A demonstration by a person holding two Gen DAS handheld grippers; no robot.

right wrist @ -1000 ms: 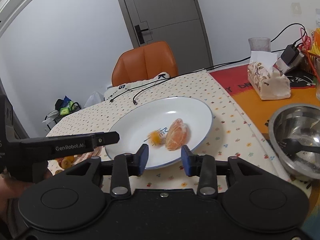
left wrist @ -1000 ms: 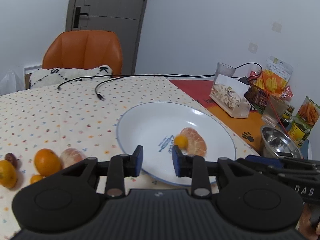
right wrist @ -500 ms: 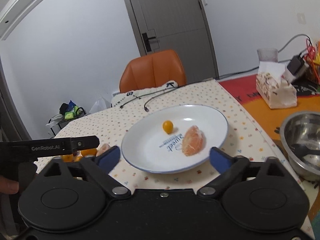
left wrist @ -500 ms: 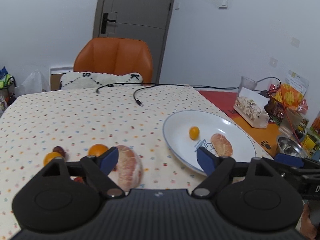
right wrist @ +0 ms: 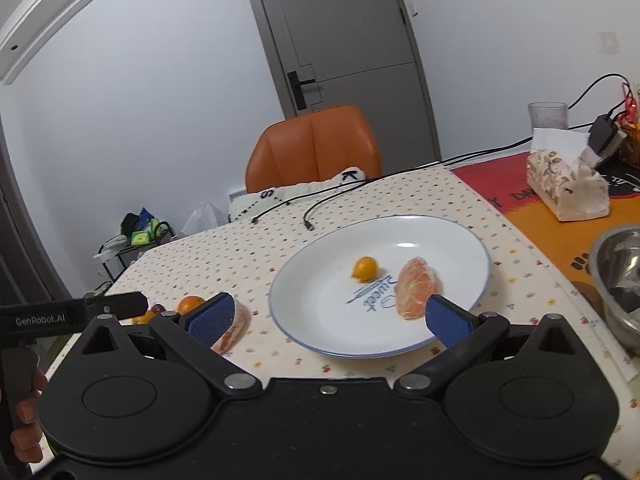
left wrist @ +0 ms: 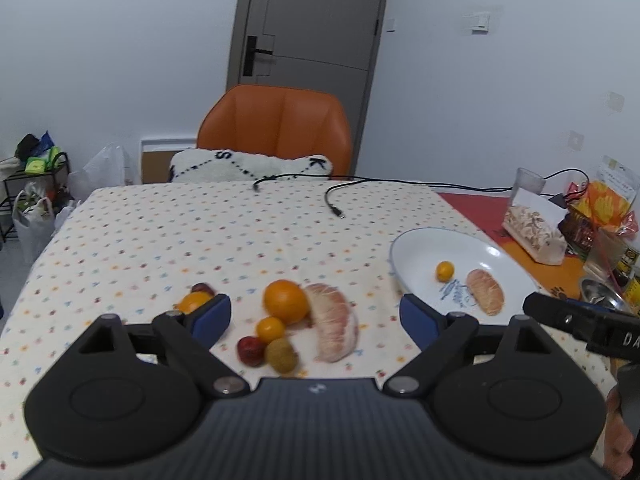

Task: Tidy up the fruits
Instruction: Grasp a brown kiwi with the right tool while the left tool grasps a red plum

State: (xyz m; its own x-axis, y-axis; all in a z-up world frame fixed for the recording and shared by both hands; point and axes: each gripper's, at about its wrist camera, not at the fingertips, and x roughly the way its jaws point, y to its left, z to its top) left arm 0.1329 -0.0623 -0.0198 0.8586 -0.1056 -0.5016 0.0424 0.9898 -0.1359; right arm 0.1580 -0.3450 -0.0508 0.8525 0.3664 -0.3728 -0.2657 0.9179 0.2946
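A white plate holds a small kumquat and a peeled citrus segment, lying apart. My right gripper hangs open over the plate's near rim, holding nothing. To the left, a pile of fruit lies on the dotted cloth: an orange, a large peeled segment, a small kumquat, a red date and a brownish-green fruit. My left gripper is above that pile, its jaws opening, its pads touching none of the fruit. Another orange is half hidden behind the left finger.
A steel bowl, a tissue pack, a glass and snack bags crowd the right side. Black cables trail over the far cloth. An orange chair stands behind the table.
Both grippers went from nearly shut to wide open. The left one swung left from the plate to the fruit pile. The right one drew back slightly. The kumquat now lies apart from the segment.
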